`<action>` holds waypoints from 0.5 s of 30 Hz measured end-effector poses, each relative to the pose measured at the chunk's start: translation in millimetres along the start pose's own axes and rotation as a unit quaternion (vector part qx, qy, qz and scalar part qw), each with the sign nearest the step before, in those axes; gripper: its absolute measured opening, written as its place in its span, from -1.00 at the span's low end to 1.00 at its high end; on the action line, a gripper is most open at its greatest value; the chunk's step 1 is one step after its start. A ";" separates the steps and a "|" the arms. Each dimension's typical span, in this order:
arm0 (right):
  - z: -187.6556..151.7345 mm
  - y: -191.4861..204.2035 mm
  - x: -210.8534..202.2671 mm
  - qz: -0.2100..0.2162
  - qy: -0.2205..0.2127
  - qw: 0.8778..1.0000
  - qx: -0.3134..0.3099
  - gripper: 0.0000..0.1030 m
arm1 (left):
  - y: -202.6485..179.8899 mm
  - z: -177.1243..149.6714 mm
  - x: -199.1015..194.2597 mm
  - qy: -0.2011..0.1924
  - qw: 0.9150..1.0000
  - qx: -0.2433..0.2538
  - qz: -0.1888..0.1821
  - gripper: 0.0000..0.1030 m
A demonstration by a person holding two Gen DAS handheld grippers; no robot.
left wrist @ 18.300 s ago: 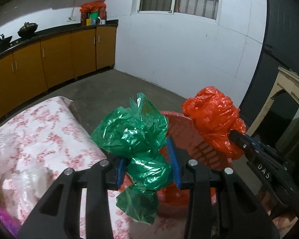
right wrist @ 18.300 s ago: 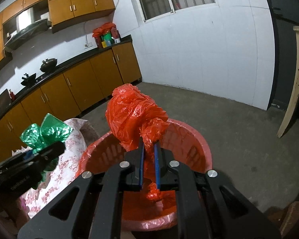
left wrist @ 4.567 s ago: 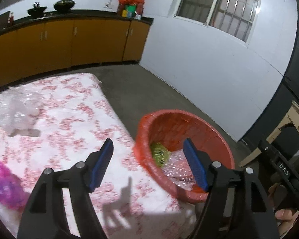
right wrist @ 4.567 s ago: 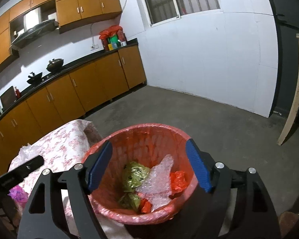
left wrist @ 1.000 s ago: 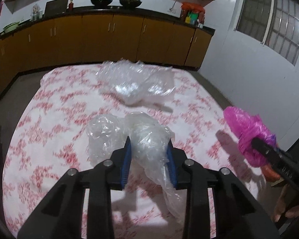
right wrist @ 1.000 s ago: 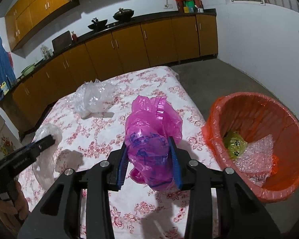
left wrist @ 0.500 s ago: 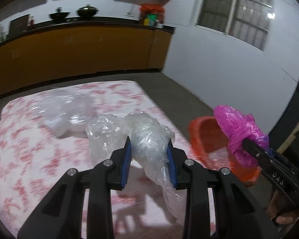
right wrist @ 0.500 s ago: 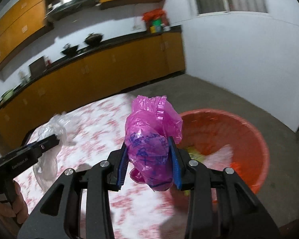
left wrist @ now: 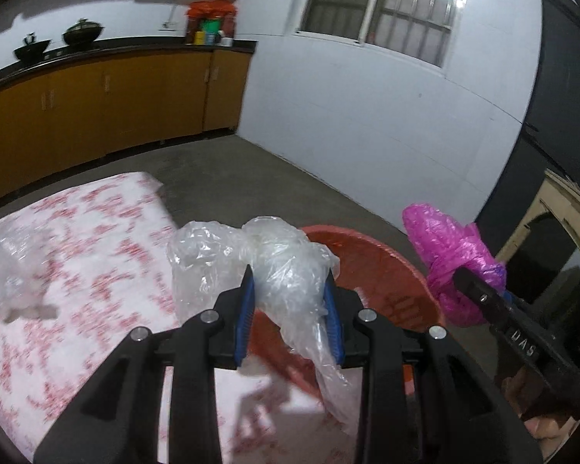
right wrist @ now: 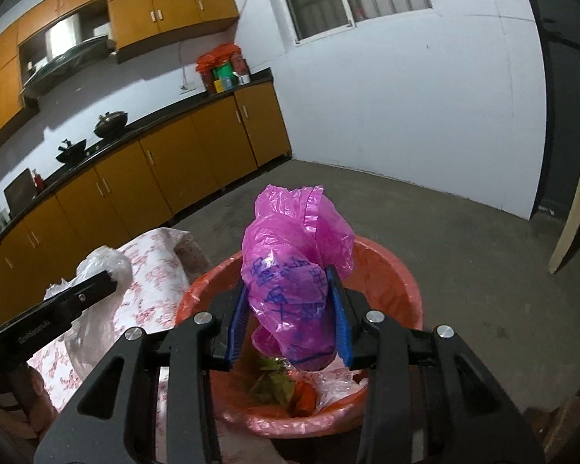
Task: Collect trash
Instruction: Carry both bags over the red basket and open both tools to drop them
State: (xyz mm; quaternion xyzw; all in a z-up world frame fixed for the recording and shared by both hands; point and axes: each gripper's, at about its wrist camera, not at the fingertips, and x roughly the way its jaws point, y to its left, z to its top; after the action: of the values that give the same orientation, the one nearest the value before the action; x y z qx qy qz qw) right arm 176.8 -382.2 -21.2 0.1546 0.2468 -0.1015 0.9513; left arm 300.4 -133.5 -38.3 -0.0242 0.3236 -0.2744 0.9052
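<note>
Lying at the far left in the left wrist view, the floral tablecloth (left wrist: 77,255) is sliding away and blurring, taking up less of the view than half a second ago, with a clear crumpled wrap (left wrist: 9,270) resting on it. Next to the right, the left gripper (left wrist: 289,303) is clamping the clear plastic bag (left wrist: 286,270) between its blue pads, jaws narrow around the bunched plastic, the tail dangling below. Behind that bag the red basin (left wrist: 390,270) is now sitting nearer and larger than a moment before. At the far right, the pink plastic bag (left wrist: 448,255) is hanging in the other tool's tip.

In the right wrist view, the left tool is entering from the left with its clear bag beside the cloth. Centre, the right gripper (right wrist: 290,305) is squeezing the pink bag (right wrist: 294,270), now directly over the basin (right wrist: 402,282), where green, orange and clear scraps are lying.
</note>
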 end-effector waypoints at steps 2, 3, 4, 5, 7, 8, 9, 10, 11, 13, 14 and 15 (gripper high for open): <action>-1.1 -6.0 5.1 0.000 0.003 1.000 0.005 -0.26 | -7.6 3.3 9.4 0.003 1.000 0.005 -0.008 -0.38; -0.3 -6.5 7.8 0.001 0.004 1.000 0.008 -0.26 | -11.2 4.7 13.7 0.004 1.000 0.007 -0.012 -0.38; 0.2 -7.3 9.2 0.003 0.005 1.000 0.011 -0.26 | -15.6 6.7 19.5 0.007 1.000 0.010 -0.017 -0.38; 1.6 -9.3 11.1 0.007 0.005 1.000 0.016 -0.26 | -18.7 6.8 22.9 0.008 1.000 0.012 -0.020 -0.37; 4.9 -12.9 14.4 0.013 0.005 1.000 0.025 -0.24 | -25.5 9.3 32.4 0.014 0.999 0.016 -0.026 -0.32; 7.2 -15.0 15.0 0.017 0.005 0.999 0.029 -0.22 | -27.7 10.3 37.3 0.017 0.999 0.015 -0.027 -0.30; 9.0 -17.5 16.9 0.022 0.004 0.999 0.036 -0.18 | -29.0 11.4 41.7 0.019 0.999 0.013 -0.029 -0.28; 10.0 -19.5 18.3 0.026 0.005 0.999 0.042 -0.11 | -28.9 11.9 45.0 0.022 0.999 0.010 -0.031 -0.20; 10.0 -21.1 18.2 0.028 0.006 0.999 0.044 -0.04 | -27.8 12.2 48.1 0.024 0.999 0.005 -0.032 -0.11; 8.9 -25.6 18.4 0.027 0.006 0.998 0.047 0.11 | -24.5 12.3 52.5 0.029 0.999 -0.004 -0.034 -0.01; 7.8 -27.4 17.2 0.025 0.004 0.998 0.049 0.18 | -22.7 12.0 53.9 0.031 0.999 -0.008 -0.034 0.05; 6.1 -29.7 16.0 0.023 0.002 0.998 0.050 0.22 | -20.3 10.6 53.8 0.030 0.999 -0.011 -0.032 0.09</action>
State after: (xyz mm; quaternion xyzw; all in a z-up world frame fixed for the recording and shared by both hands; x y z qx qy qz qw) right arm 185.2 -413.8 -31.4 0.2077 0.2398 -0.0914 0.9439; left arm 331.4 -179.7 -56.1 -0.0366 0.3531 -0.3004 0.8853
